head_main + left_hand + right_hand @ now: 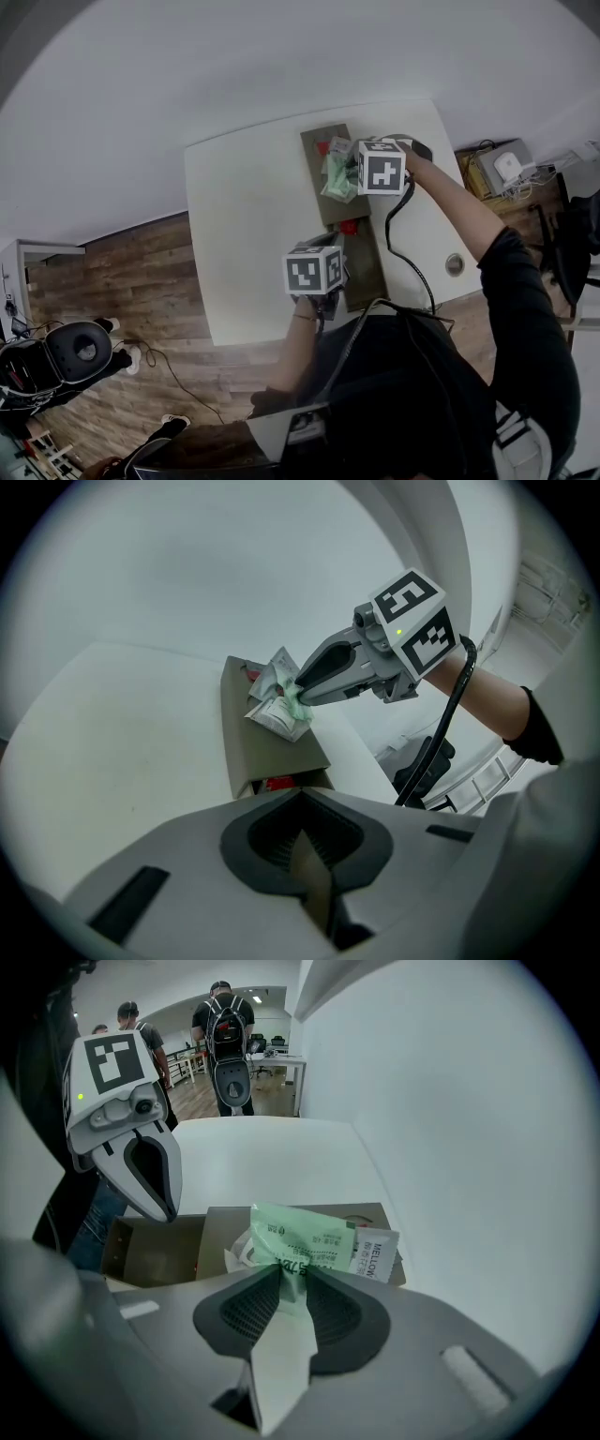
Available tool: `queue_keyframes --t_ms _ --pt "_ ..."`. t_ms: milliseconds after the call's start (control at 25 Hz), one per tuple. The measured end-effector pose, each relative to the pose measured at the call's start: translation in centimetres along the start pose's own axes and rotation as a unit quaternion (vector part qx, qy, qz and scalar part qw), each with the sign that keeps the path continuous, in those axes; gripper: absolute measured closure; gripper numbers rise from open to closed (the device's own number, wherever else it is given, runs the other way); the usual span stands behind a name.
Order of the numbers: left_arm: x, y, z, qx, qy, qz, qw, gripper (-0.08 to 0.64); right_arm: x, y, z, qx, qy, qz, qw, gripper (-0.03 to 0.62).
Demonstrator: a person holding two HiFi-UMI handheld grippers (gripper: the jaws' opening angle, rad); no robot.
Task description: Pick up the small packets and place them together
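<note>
A green packet (302,1232) is gripped in the jaws of the right gripper (286,1288) and held just above other small packets (377,1255) heaped on a brown board (155,1246). A tan cardboard strip (314,874) is pinched by the left gripper (302,817).

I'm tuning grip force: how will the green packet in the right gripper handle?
Probably floppy: the green packet bends where the right gripper pinches it. Likely light, since it looks like a thin, flat sachet. Its smooth film may slip.
</note>
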State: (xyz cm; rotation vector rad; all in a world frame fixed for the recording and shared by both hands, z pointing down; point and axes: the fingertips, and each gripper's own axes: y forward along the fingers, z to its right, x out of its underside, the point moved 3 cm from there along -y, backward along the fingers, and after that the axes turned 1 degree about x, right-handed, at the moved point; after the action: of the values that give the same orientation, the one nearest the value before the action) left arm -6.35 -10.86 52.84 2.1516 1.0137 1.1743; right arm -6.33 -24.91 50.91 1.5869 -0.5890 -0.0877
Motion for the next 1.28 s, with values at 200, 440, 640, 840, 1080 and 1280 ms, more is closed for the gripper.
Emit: queue_keyframes --t_ms 200,440,640,840,1080,1280 --pt "-0.1 0.2 -0.1 -0.001 -0.001 -0.002 1.0 0.563 0.1 0.2 0.4 0.004 0.006 0.007 1.0 0.502" --pt "-0.2 0.4 -0.1 -0.002 -0.001 -0.005 1.0 0.563 0.0 0.1 0.6 0.007 0.01 0.031 0.999 0.456" --pt "-0.2 -0.1 -0.8 -0.007 -0.013 0.002 0.9999 0.563 0.1 -0.6 0.6 0.013 0.021 0.047 0.999 0.443" --pt "-0.1 -0.8 -1.5 -0.013 -0.021 0.015 0.9996 0.563 0.2 -2.9 0.3 0.035 0.044 0.087 0.995 0.431" --pt "-1.1 -2.1 -0.2 -0.009 -0.005 0.033 0.9994 0.563 0.1 -7.0 -0.4 0.08 0.083 0.152 0.982 0.431" --pt "-3.0 -3.9 1.5 -0.004 0.016 0.067 0.9976 0.563 -1.2 -11.5 -1.6 0.114 0.143 0.26 0.948 0.431"
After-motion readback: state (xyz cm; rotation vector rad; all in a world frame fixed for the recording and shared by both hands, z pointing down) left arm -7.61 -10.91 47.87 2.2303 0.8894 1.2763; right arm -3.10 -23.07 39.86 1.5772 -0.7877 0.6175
